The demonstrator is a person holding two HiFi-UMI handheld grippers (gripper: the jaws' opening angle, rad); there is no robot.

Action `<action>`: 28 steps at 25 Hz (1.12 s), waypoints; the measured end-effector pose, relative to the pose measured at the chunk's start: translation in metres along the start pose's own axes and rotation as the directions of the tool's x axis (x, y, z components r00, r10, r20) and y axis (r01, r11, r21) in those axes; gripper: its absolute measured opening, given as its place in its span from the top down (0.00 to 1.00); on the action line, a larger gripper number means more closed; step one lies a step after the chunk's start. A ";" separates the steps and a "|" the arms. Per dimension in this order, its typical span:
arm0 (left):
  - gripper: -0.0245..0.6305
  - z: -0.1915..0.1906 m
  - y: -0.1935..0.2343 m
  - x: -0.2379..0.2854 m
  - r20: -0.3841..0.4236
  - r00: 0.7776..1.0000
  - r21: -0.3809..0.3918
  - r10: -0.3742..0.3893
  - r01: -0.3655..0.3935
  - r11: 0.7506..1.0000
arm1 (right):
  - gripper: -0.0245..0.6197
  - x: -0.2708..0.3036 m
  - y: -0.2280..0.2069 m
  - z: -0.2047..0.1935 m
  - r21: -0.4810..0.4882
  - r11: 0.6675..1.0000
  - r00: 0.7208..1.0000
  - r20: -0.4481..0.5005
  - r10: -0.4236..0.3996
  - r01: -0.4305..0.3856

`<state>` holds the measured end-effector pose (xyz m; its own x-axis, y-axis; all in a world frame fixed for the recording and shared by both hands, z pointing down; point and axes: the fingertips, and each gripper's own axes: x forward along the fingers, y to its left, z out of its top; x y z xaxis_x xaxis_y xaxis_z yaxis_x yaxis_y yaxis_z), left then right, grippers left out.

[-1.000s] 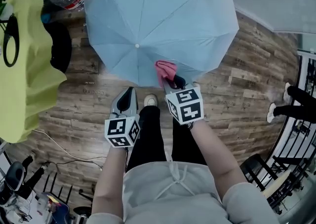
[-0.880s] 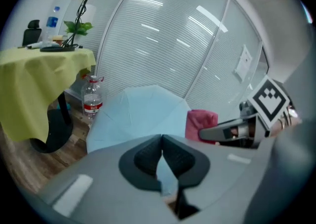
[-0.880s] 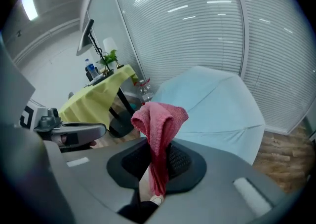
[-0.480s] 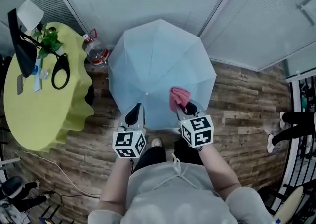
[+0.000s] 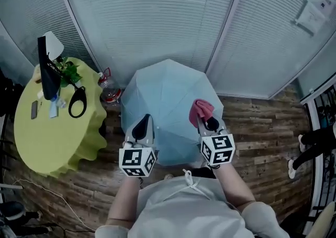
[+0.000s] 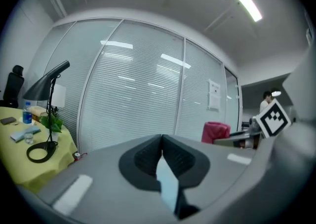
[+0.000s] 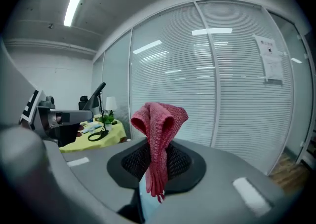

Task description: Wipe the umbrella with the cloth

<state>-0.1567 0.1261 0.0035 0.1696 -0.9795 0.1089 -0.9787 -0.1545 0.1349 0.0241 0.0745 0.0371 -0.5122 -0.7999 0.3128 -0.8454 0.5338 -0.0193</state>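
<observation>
Pink knitted cloth [image 5: 201, 109] is clamped in my right gripper [image 5: 206, 122], above the pale blue open umbrella [image 5: 165, 93]. My left gripper [image 5: 144, 122] is closed, empty.

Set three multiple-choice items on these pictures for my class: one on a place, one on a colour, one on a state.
1. In the head view, where is the yellow-green table?
A) left of the umbrella
B) right of it
C) under it

2. What colour is the cloth?
A) white
B) red
C) black

3. How do the fingers of the right gripper stand?
A) wide apart
B) shut on the cloth
C) shut on nothing

Key:
1 A, the table lies near the picture's left edge.
2 B, it shows red in the head and right gripper views.
3 B, the cloth is pinched between the fingers.
</observation>
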 end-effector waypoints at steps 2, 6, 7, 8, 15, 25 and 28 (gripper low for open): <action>0.95 0.000 -0.006 -0.003 -0.002 1.000 0.003 0.000 0.000 1.000 | 0.87 -0.007 -0.006 0.002 0.007 1.000 0.999 0.011 -0.031 0.031; 0.95 -0.001 -0.015 -0.008 0.001 1.000 0.009 0.001 -0.001 1.000 | 0.87 -0.019 -0.009 0.001 0.002 0.999 0.999 0.015 -0.041 0.041; 0.95 0.001 -0.017 -0.008 0.006 1.000 0.013 0.002 -0.002 1.000 | 0.87 -0.020 -0.009 0.001 0.004 0.999 0.999 0.018 -0.038 0.038; 0.95 0.002 -0.019 -0.009 0.009 1.000 0.015 0.002 -0.002 1.000 | 0.87 -0.022 -0.009 0.002 0.008 0.999 0.999 0.021 -0.036 0.036; 0.95 -0.002 -0.028 -0.018 -0.003 1.000 0.031 -0.002 0.002 1.000 | 0.88 -0.032 -0.002 -0.007 0.006 0.999 0.999 0.009 -0.035 0.035; 0.95 -0.015 -0.035 -0.023 -0.032 0.999 0.035 0.003 -0.002 0.999 | 0.88 -0.040 -0.003 -0.021 0.006 0.999 0.999 -0.024 -0.049 0.049; 0.95 -0.015 -0.036 -0.024 -0.029 1.000 0.040 0.006 -0.005 0.999 | 0.88 -0.041 -0.004 -0.022 0.006 0.999 0.999 -0.024 -0.046 0.046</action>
<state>-0.1237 0.1572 0.0107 0.1672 -0.9762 0.1380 -0.9834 -0.1551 0.0946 0.0514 0.1113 0.0453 -0.4687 -0.8169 0.3360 -0.8692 0.4944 -0.0105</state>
